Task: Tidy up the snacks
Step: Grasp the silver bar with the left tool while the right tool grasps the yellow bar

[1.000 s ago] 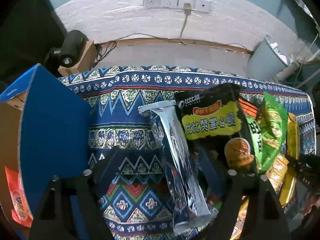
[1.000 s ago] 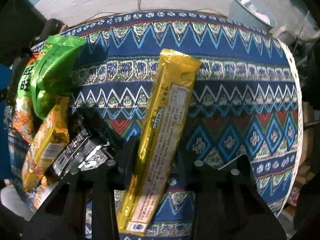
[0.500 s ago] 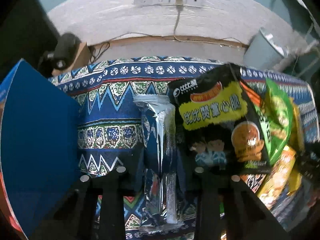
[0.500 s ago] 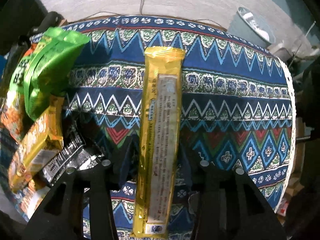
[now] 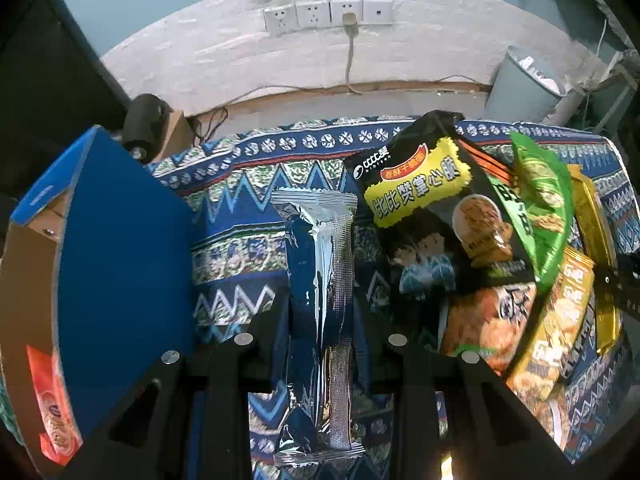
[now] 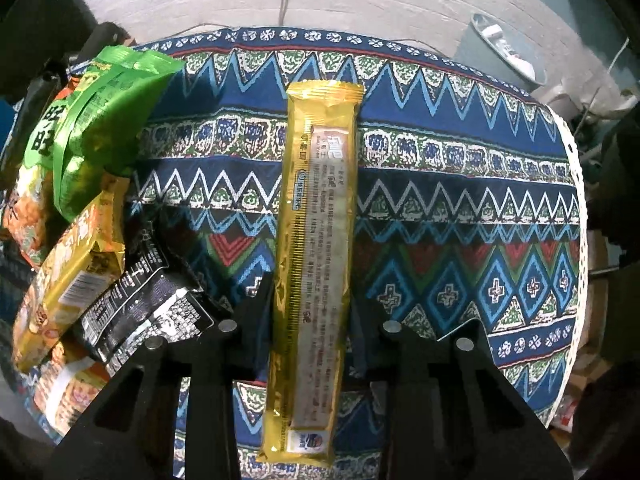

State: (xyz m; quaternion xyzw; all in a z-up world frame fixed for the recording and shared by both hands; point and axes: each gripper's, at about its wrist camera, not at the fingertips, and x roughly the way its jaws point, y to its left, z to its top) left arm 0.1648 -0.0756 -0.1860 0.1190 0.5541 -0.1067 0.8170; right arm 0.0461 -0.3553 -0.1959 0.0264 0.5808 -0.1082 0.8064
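Left gripper (image 5: 320,312): matte black angular fingers, triangular cut-outs at 7 and 5 o'clock, four round silver screw heads. Right gripper (image 6: 310,304): same black build, same four silver screws.

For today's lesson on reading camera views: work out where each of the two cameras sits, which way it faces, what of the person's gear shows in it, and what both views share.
Left wrist: on the left gripper, looking steeply down along its fingers at a silver-blue packet clamped between them; blue box beside it.
Right wrist: on the right gripper, looking steeply down at a clamped gold packet.
Shared: the patterned tablecloth, green bag, wall sockets.
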